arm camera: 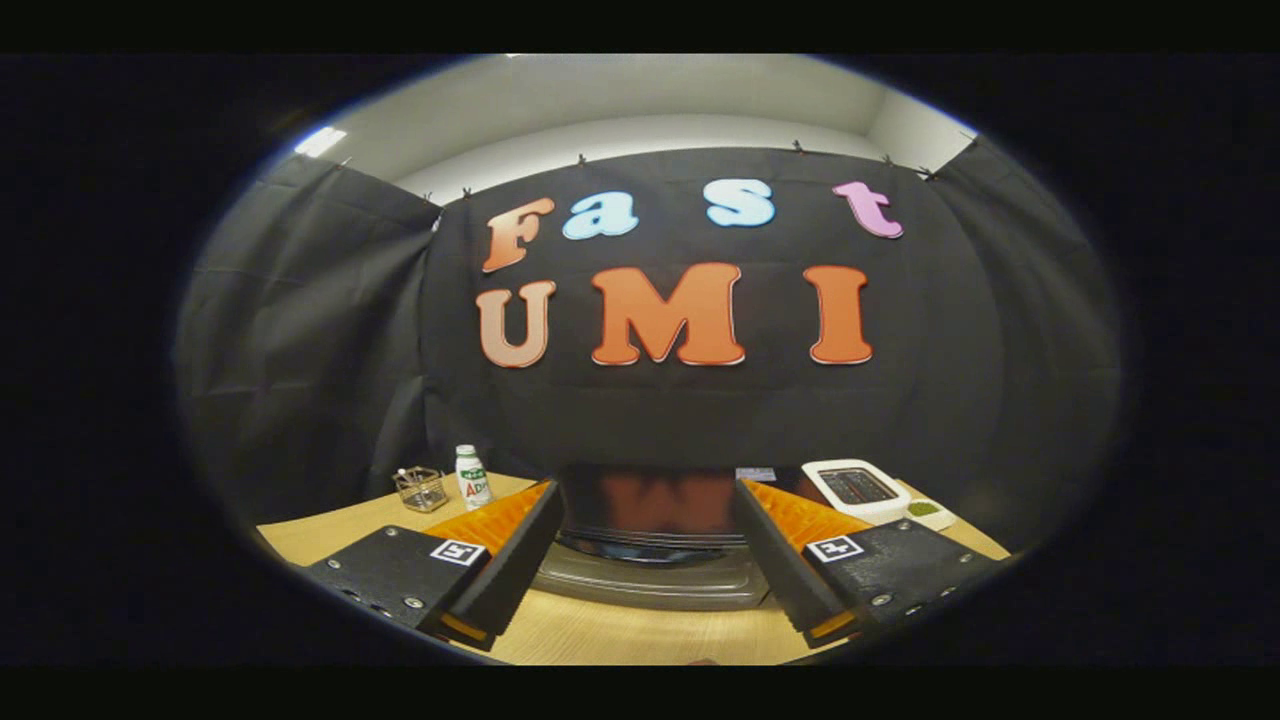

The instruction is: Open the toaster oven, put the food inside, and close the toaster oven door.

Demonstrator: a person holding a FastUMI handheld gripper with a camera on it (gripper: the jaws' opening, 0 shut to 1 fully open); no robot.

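toaster oven (pixel 650 545) at 12 o'clock between spread, empty jaws of gripper (pixel 648 520), door apparently closed; bottle (pixel 471 476) at 10 o'clock; advice: hook door's top edge, pull down evenly

I count one toaster oven (pixel 650 545), one small white bottle (pixel 471 476), one clear container (pixel 420 489), one white device (pixel 858 489), one small white dish (pixel 929 513), and one gripper (pixel 650 560) with two spread fingers.
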